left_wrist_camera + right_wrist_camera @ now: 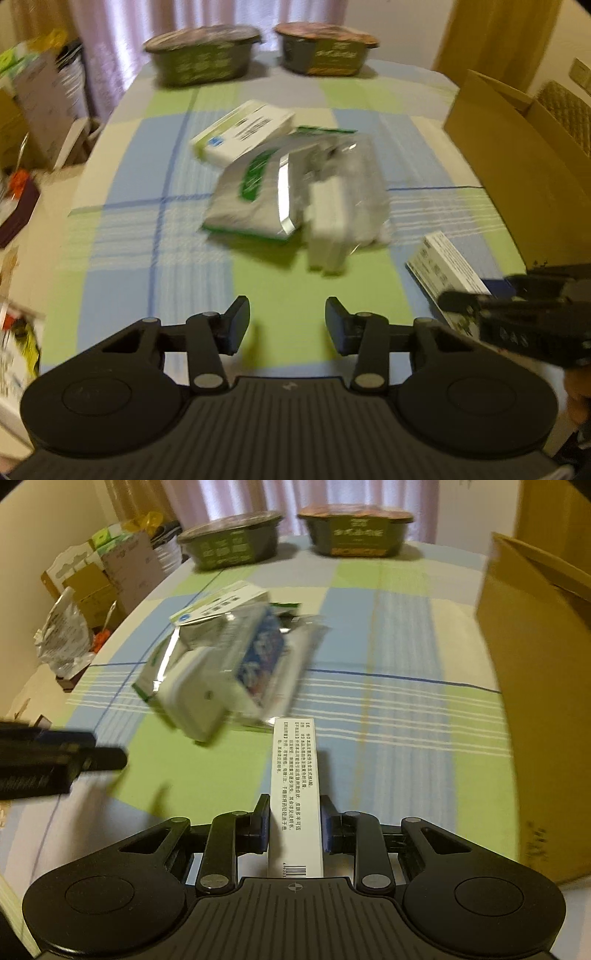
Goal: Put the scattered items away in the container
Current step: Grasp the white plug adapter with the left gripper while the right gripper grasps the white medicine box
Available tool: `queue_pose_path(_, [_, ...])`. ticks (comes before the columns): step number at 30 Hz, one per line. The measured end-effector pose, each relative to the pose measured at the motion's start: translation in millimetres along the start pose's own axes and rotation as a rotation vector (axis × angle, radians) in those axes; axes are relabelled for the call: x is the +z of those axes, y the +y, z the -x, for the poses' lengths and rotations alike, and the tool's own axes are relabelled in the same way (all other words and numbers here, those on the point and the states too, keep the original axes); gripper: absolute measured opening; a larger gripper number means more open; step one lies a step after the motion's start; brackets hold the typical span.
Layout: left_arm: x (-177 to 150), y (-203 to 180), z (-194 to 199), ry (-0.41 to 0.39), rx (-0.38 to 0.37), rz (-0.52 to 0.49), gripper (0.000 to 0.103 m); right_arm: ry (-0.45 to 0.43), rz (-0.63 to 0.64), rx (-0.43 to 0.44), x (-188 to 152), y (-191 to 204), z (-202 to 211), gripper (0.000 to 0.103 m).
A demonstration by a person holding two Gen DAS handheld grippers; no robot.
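Note:
In the right wrist view my right gripper [295, 812] is shut on a long white box with printed text [293, 775], held just above the checked tablecloth. A pile lies mid-table: a white and green box [243, 129], a silver pouch with green print [251, 192] and a white item in clear wrap [343, 206]. My left gripper [287, 321] hovers open and empty a little short of that pile. The cardboard container [535, 664] stands open at the right, close beside the held box.
Two dark lidded instant-noodle bowls [201, 55] [327, 48] stand at the table's far edge. Cartons, bags and clutter [92, 576] crowd the space beyond the table's left side. The right gripper [517, 310] enters the left wrist view at the lower right.

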State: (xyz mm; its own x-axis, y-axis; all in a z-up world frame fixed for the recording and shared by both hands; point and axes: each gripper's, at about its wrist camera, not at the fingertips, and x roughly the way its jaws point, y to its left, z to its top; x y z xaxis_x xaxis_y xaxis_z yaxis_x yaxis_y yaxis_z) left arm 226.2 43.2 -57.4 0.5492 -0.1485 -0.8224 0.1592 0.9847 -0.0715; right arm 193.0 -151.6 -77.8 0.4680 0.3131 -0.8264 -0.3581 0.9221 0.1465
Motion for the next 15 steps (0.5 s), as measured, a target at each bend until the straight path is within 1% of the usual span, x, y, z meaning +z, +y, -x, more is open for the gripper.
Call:
queue_pose_path(3, [11, -11, -11, -0.018, -0.014, -0.034, 0.039, 0.000, -0.024, -0.008, -8, -15, 9, 0.029])
queue_pose_path(7, [23, -20, -28, -0.012, -0.028, -0.070, 0.039, 0.003, -0.055, -0.013, -14, -27, 14, 0.029])
queue_pose_path(12, [30, -24, -40, -0.012, -0.011, -0.086, 0.039, 0.006, -0.064, -0.013, -19, -33, 18, 0.029])
queue_pose_path(13, [30, -24, -41, -0.009, -0.011, -0.088, 0.036, 0.005, -0.065, -0.011, -19, -33, 18, 0.029])
queue_pose_path(14, [29, -24, -41, -0.006, -0.008, -0.089, 0.024, 0.004, -0.067, -0.011, -19, -34, 19, 0.029])
queue_pose_path(15, [26, -25, -40, -0.001, -0.002, -0.089, 0.023, 0.000, -0.067, -0.010, -18, -33, 20, 0.029])
